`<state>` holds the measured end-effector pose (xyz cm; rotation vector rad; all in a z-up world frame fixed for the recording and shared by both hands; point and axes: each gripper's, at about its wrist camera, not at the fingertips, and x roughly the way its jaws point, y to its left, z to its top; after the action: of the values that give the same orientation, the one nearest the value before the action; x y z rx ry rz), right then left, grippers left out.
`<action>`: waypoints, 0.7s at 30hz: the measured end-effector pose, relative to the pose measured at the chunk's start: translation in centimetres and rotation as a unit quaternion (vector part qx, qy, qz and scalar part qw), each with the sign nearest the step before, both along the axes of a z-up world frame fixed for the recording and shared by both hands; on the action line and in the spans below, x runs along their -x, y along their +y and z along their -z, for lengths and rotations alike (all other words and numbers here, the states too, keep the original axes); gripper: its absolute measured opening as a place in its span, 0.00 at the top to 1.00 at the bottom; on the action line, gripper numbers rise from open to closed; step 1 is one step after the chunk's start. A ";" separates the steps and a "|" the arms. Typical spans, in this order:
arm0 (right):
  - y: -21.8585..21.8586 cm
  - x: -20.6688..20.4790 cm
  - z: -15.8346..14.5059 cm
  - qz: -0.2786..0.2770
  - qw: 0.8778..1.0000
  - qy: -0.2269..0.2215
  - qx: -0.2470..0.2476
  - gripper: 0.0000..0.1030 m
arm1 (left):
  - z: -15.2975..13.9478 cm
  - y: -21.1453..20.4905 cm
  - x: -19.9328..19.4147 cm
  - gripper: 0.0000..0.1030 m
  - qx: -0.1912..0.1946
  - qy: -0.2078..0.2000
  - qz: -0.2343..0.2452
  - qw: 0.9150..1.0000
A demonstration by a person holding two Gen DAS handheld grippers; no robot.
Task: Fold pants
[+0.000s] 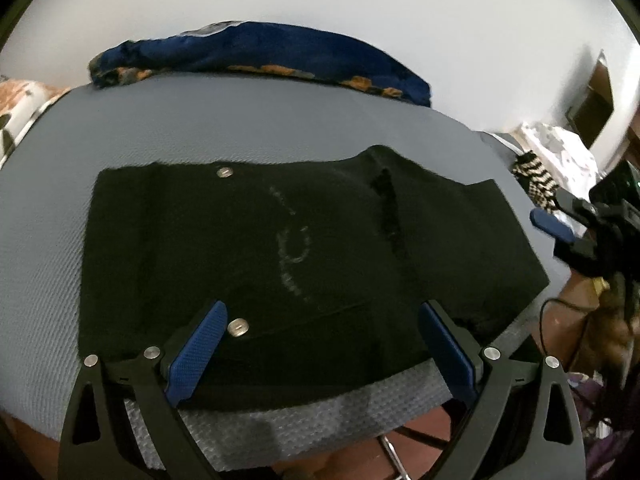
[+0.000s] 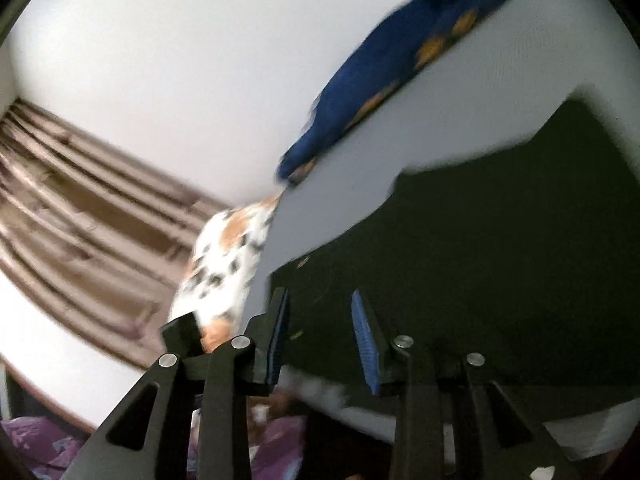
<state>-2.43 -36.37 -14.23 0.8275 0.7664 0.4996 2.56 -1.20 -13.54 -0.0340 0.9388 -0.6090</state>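
Observation:
Black pants (image 1: pixel 300 240) lie folded into a flat rectangle on a grey textured surface (image 1: pixel 48 220), with two metal buttons and a faint pale print on top. My left gripper (image 1: pixel 322 308) is open wide over the pants' near edge, its blue pads (image 1: pixel 200 344) apart and holding nothing. The right gripper (image 1: pixel 560 224) shows at the right edge of that view, beside the pants. In the blurred right wrist view, my right gripper (image 2: pixel 319 294) stands open at a corner of the pants (image 2: pixel 480 260); its pads (image 2: pixel 280 332) press on nothing.
A blue pillow with orange patches (image 1: pixel 260 56) lies along the far edge against a white wall. A white and orange floral cloth (image 1: pixel 16 108) is at the left, a black-and-white striped cloth (image 1: pixel 536 180) at the right. Brown curtains (image 2: pixel 80 216) hang beyond.

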 end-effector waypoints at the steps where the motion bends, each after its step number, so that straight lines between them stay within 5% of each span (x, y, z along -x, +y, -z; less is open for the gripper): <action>1: -1.1 0.2 -0.2 0.007 1.000 0.003 0.018 0.69 | -0.2 -0.5 -0.1 0.07 0.003 -0.001 0.007 1.000; 4: -3.2 1.1 0.2 0.010 0.995 0.029 0.096 0.69 | -0.8 -1.7 -0.2 0.07 0.008 -0.003 0.029 1.000; 6: -3.4 1.5 0.9 0.002 0.994 0.038 0.104 0.69 | -1.1 -2.5 -0.1 0.07 0.015 -0.005 0.045 0.999; 11: -1.7 1.5 2.0 -0.058 0.994 0.048 0.083 0.69 | -1.3 -3.4 0.3 0.07 0.023 0.000 0.048 0.999; 15: 2.8 1.2 3.9 -0.146 0.985 0.094 -0.012 0.56 | -1.1 -2.3 -1.2 0.07 0.066 0.050 0.038 0.996; 19: 3.6 2.2 3.9 -0.137 0.985 0.099 0.037 0.56 | -1.0 -3.7 -2.9 0.07 0.101 0.114 0.085 0.985; 21: 2.5 2.5 3.8 -0.115 0.989 0.094 0.013 0.53 | -1.1 -5.1 -3.7 0.07 0.097 0.118 0.103 0.983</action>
<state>-4.88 -33.91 -18.03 0.7726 1.0480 0.6206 6.28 -6.26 -12.48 -0.1878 1.1180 -0.9020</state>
